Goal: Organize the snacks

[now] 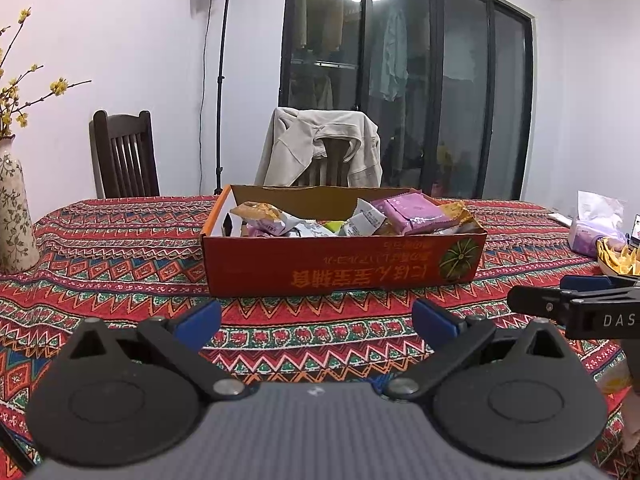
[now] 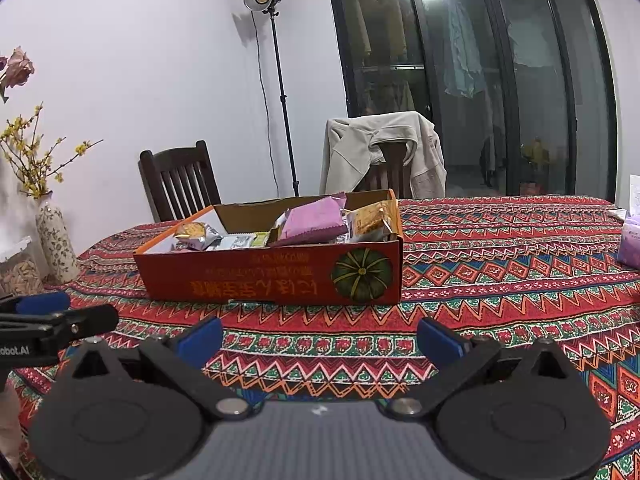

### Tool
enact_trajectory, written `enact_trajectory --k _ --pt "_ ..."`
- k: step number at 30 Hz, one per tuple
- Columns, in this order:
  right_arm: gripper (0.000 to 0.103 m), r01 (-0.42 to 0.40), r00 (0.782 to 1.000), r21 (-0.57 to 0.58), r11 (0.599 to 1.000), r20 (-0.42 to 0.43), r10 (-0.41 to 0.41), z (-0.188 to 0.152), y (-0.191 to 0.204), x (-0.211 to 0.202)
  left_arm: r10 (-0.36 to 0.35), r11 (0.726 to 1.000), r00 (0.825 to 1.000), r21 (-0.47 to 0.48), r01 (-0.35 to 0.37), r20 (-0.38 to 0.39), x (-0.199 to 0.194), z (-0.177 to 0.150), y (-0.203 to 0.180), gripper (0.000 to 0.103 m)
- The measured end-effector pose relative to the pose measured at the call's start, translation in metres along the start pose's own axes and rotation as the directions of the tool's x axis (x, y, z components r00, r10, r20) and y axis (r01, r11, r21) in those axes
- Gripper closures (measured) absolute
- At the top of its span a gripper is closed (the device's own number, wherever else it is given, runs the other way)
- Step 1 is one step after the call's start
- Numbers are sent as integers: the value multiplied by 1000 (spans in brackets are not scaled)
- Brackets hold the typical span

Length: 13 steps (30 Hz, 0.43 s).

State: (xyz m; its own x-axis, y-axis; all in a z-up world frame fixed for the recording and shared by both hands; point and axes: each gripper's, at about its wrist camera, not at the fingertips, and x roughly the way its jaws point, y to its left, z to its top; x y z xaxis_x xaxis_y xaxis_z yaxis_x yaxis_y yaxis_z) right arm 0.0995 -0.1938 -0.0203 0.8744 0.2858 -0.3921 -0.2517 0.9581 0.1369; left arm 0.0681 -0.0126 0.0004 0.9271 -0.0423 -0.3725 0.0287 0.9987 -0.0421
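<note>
The snacks (image 1: pixel 320 220) lie heaped in the open cardboard box (image 1: pixel 344 264) at the middle of the tabletop (image 1: pixel 120 248): a purple packet (image 1: pixel 412 210), a biscuit packet (image 1: pixel 262 212) and several silver-wrapped ones, tumbled with no order. No loose packet shows on the cloth in front of the box, so gathering looks done, though tidying inside may remain. The left tongs (image 1: pixel 316 320) and right tongs (image 2: pixel 320 336) both stand wide and hold nothing, near the box. A bowl of chips (image 1: pixel 620 260) sits well apart, toward the right edge.

Snack packets (image 1: pixel 404 213) piled in box (image 1: pixel 344 264) mid tabletop (image 1: pixel 120 248); vase (image 1: pixel 14 216) far left, tissue pack (image 1: pixel 596 228) far right, chairs (image 1: pixel 124 156) behind.
</note>
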Motion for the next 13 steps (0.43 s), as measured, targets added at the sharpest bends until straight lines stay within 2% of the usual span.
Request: enact_trajectory --k 13 --pt "0 0 1000 -1 1000 -6 0 -2 -1 1 -13 1000 1000 -18 14 5 0 -1 4 0"
